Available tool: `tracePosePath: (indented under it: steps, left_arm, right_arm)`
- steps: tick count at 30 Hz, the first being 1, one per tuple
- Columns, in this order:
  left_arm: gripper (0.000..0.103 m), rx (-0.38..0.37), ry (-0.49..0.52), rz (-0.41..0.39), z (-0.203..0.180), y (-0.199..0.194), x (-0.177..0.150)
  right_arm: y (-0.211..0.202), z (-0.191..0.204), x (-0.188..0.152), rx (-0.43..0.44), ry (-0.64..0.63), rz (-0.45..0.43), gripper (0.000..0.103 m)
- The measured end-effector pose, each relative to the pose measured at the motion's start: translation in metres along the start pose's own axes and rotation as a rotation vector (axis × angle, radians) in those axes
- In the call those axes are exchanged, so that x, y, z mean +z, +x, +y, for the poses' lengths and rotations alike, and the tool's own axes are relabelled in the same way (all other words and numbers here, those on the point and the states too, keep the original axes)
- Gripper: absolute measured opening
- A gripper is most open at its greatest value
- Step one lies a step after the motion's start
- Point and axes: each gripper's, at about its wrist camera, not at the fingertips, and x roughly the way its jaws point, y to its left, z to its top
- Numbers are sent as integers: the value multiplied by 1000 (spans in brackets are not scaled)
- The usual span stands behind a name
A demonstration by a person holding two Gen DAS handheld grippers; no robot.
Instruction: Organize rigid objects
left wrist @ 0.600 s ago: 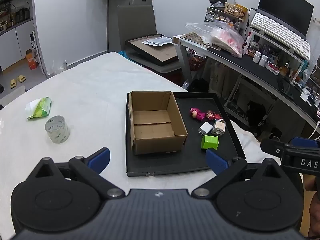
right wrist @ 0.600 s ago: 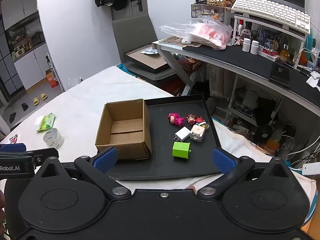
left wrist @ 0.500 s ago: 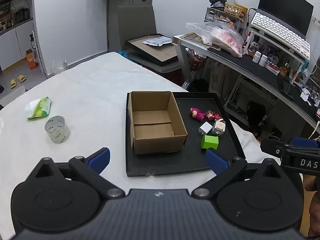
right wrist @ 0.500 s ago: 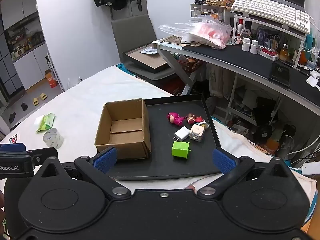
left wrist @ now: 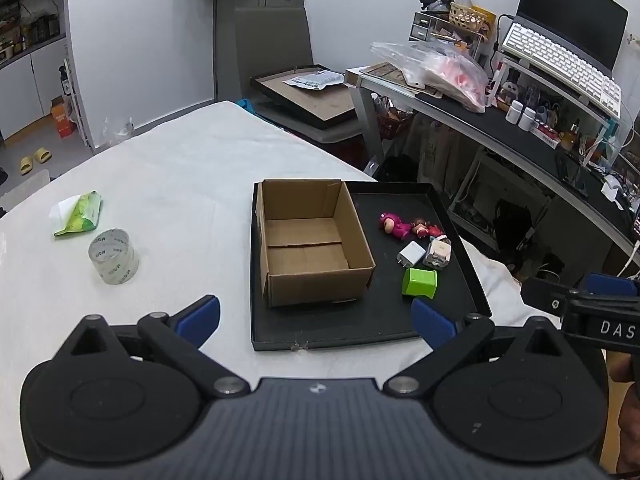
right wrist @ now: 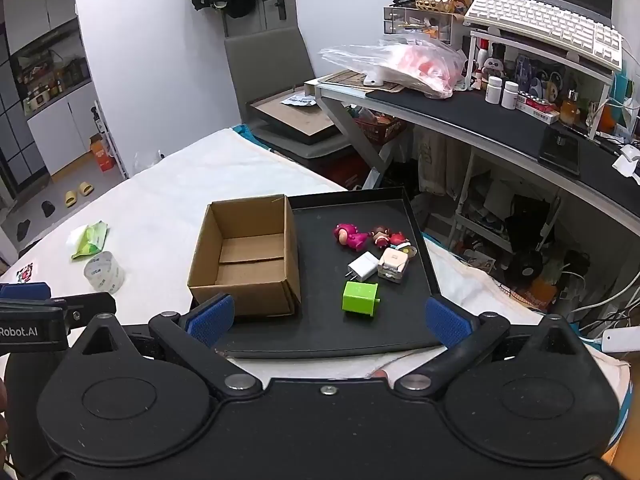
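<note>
Left wrist view
Left gripper: jaws spread wide, nothing between them; it hangs above the near edge of the counter, which is covered in white cloth.
Black tray: lies flat on the counter, ahead of the jaws.
Cardboard box: open top, nothing visible inside, standing in the left half of the tray.
Pink figure: lying on the right half of the tray, far side, with a smaller red figure just beside it.
White charger: nearer than the figures, touching or almost touching a beige cube on its right.
Green block: nearest of the small things, just in front of the charger.
Tape roll: clear, standing on the cloth well to the left of the tray.
Green packet: lying beyond the tape roll.
Right gripper: only part of it shows at the right edge; from here I cannot tell how its jaws stand.

Right wrist view
Right gripper: jaws wide apart and holding nothing, above the near rim of the black tray.
Cardboard box: on the tray's left side, open.
Small things: pink figure, red figure, white charger, beige cube and green block cluster on the tray's right half, apart from the box.
Tape roll: on the cloth left of the tray, green packet behind it.
Left gripper: partly seen at the left edge.
</note>
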Motion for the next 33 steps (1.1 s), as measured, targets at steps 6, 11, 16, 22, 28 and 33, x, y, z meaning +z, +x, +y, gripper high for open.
tracePosePath:
  steps: [6, 11, 16, 22, 28, 33]
  left_arm:
    - [101, -5, 5, 7, 4, 4, -1]
    - [101, -4, 4, 8, 6, 5, -1]
    - [101, -3, 5, 6, 4, 4, -1]
    - [101, -2, 6, 13, 4, 5, -2]
    - [101, -2, 5, 9, 4, 3, 0]
    - [101, -2, 12, 13, 4, 3, 0]
  right_arm:
    - [2, -1, 1, -3, -8, 4, 103]
    - [1, -1, 1, -6, -6, 1, 103]
    - [1, -2, 0, -10, -4, 7, 103]
    - [3, -1, 0, -10, -8, 7, 103]
    - [3, 0, 0, -15, -11, 8, 103]
    - [2, 0, 0, -12, -12, 8, 103]
